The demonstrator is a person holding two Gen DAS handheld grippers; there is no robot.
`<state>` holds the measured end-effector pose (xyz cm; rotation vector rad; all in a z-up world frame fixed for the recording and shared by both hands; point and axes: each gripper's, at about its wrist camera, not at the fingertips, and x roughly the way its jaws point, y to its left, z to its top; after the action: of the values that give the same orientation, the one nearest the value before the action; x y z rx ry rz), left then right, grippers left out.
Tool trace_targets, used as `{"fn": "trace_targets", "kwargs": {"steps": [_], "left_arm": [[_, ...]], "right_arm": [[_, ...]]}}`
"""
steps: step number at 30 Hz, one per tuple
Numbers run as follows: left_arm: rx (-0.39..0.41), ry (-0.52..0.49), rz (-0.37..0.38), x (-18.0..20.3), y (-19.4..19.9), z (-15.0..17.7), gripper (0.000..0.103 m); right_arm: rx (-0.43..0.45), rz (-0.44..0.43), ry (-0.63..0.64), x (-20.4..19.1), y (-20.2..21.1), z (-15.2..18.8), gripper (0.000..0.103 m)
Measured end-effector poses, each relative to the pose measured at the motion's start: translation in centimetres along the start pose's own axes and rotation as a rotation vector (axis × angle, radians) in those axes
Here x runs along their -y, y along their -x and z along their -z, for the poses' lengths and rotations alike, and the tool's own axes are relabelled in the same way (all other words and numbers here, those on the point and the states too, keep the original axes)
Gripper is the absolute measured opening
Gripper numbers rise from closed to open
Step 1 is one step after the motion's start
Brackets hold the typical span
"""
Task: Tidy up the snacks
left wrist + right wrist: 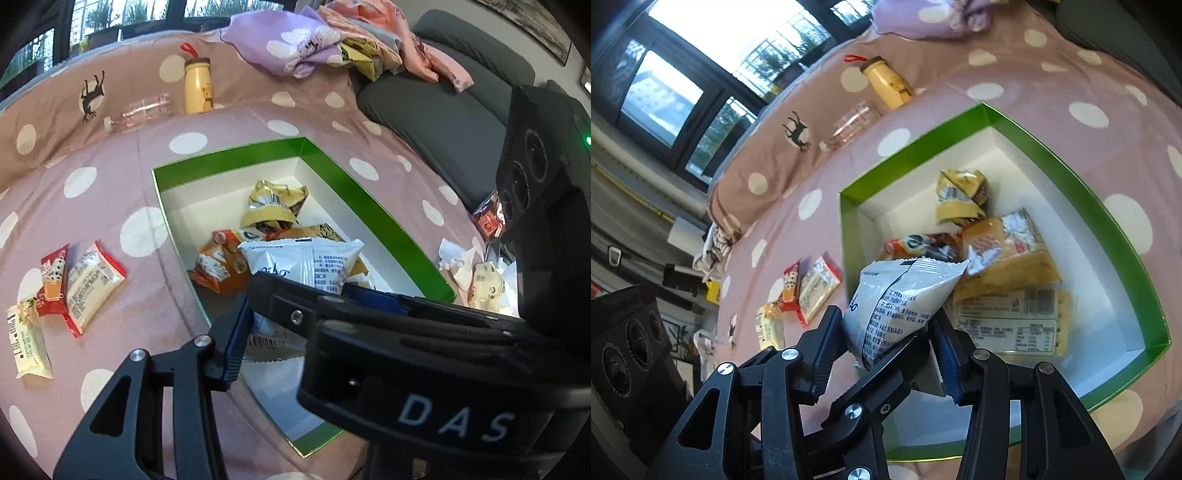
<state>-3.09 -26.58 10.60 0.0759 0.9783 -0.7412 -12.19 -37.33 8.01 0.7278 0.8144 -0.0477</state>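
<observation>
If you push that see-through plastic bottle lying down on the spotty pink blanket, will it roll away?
Probably it rolls: the clear plastic bottle is round and lies on its side. It looks empty, so likely light. The soft pink dotted blanket may slow it.

Snack packets (258,221) lie in the box (354,188) on the bed; three packets (62,291) lie left of it, bottles (197,86) far behind.

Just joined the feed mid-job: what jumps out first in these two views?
A white snack packet sits between the right gripper's fingers, over the green-rimmed box already holding several snacks. Three more packets lie on the pink dotted blanket left of the box.
</observation>
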Motion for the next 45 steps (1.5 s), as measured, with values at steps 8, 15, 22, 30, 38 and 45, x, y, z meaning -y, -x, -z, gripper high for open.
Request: {"fn": "trace_targets", "kwargs": {"steps": [8,15,22,30,38,45], "left_arm": [[-0.061,0.042,0.031,-0.4,-2.0,0.3,0.045],[-0.068,0.069,0.048,-0.7,-2.3,0.7,0.045],[-0.022,0.077,0.053,-1.2,0.0,0.9,0.055],[0.095,0.095,-0.005,-3.5,5.7,2.0,0.082],[0.194,0.169,-0.177,-8.9,10.9,5.3,0.096],[0.196,0.278,-0.302,-15.4,14.1,9.7,0.096]], "right_arm": [[-0.057,0.045,-0.038,1.5,-1.5,-0.1,0.051],[-0.061,0.070,-0.052,1.6,-1.9,-0.2,0.054],[-0.003,0.087,-0.033,0.8,-0.8,-0.2,0.075],[0.112,0.060,0.027,-2.3,0.6,0.0,0.084],[0.231,0.093,0.148,-7.5,0.4,1.3,0.089],[0.245,0.090,0.273,-11.9,-1.1,3.6,0.089]]}}
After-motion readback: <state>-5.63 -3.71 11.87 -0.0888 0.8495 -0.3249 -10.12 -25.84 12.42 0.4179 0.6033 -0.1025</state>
